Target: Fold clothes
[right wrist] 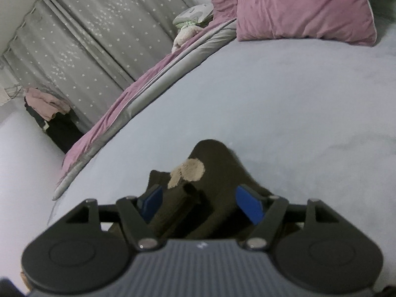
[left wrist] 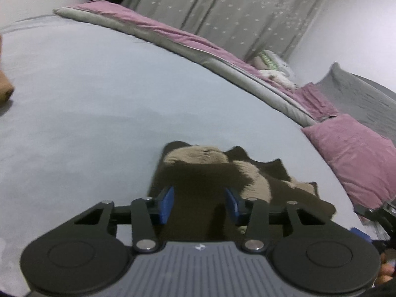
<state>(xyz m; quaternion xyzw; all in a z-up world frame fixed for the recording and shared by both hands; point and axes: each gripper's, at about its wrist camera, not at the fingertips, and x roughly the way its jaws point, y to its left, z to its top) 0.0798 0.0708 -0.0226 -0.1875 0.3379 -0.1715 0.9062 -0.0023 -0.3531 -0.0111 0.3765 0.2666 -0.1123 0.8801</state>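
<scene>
A dark brown fleecy garment (left wrist: 205, 178) with tan patches lies bunched on the pale blue-grey bed sheet (left wrist: 99, 99). My left gripper (left wrist: 200, 205) hovers right over its near end, open, with the blue pads (left wrist: 167, 204) on either side of a dark fold and not pressing it. In the right wrist view the same garment (right wrist: 222, 173) shows a round tan patch (right wrist: 190, 170). My right gripper (right wrist: 200, 203) is open wide above it, blue pads (right wrist: 250, 206) well apart with folds of the cloth lying between them. Part of the right gripper (left wrist: 378, 212) shows at the left view's right edge.
A pink pillow (right wrist: 304, 10) lies at the head of the bed. A pink and grey duvet (left wrist: 173, 39) runs along the far edge, with a soft toy (right wrist: 188, 29) on it. Grey starred curtains (right wrist: 86, 44) hang behind. A tan object (left wrist: 5, 86) sits at the sheet's left edge.
</scene>
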